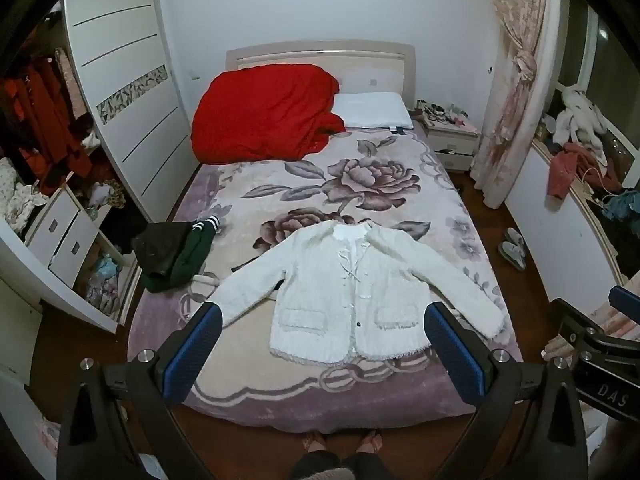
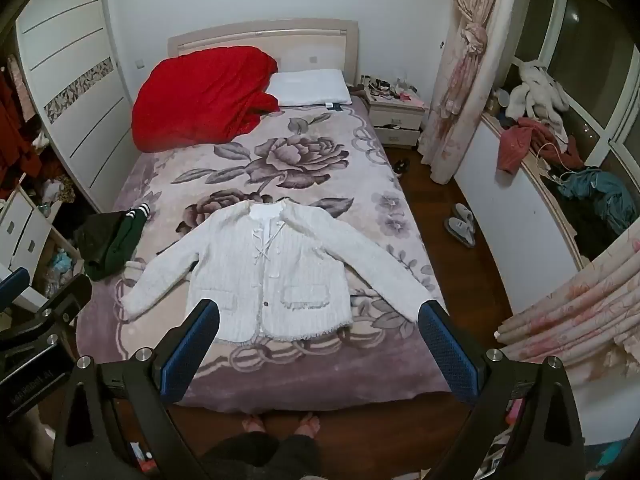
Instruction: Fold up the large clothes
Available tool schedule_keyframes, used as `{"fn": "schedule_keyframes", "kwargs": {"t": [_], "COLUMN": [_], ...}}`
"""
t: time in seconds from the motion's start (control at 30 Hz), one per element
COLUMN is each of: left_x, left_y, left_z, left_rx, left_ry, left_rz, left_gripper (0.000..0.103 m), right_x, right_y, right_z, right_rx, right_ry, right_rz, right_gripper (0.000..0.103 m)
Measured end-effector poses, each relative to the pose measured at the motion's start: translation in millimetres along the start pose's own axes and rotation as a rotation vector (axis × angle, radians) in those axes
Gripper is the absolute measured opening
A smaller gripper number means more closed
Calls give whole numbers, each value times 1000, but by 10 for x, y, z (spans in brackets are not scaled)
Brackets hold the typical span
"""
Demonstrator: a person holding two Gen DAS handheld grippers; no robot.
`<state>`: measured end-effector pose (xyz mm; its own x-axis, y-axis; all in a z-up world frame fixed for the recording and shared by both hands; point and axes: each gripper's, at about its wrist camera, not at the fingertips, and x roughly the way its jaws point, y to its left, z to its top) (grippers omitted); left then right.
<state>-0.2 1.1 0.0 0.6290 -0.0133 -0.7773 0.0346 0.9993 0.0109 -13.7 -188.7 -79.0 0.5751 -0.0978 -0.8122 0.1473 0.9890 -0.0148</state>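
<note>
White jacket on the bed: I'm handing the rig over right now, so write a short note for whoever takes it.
Left tongs: open, empty, held above the foot of the bed.
Right tongs: open, empty, alongside the left.
White jacket: flat on the floral blanket, front up, both sleeves spread out to the sides, hem nearest you.
Dark green and black clothes: heaped at the bed's left edge, untouched.
Done: jacket laid out.
Left: no fold made yet. Probably bring each sleeve across the body first, then fold hem to collar.
</note>
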Motion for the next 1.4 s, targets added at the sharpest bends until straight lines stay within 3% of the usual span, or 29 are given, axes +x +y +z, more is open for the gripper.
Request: {"fn": "schedule_keyframes", "kwargs": {"t": [0.77, 1.4], "left_x": [-58, -129], "left_y": [210, 59], "left_z": [81, 117], "left_rx": [-4, -4], "left_ry": [-13, -23], "left_rz": [6, 20], "left_gripper": [103, 103], "right_x": [-22, -95], "right_y": [74, 4], "right_z": [64, 81], "right_rx": [-6, -5], "right_ry": [-2, -14], "right_rz": [-3, 1], "right_gripper": [101, 101]}}
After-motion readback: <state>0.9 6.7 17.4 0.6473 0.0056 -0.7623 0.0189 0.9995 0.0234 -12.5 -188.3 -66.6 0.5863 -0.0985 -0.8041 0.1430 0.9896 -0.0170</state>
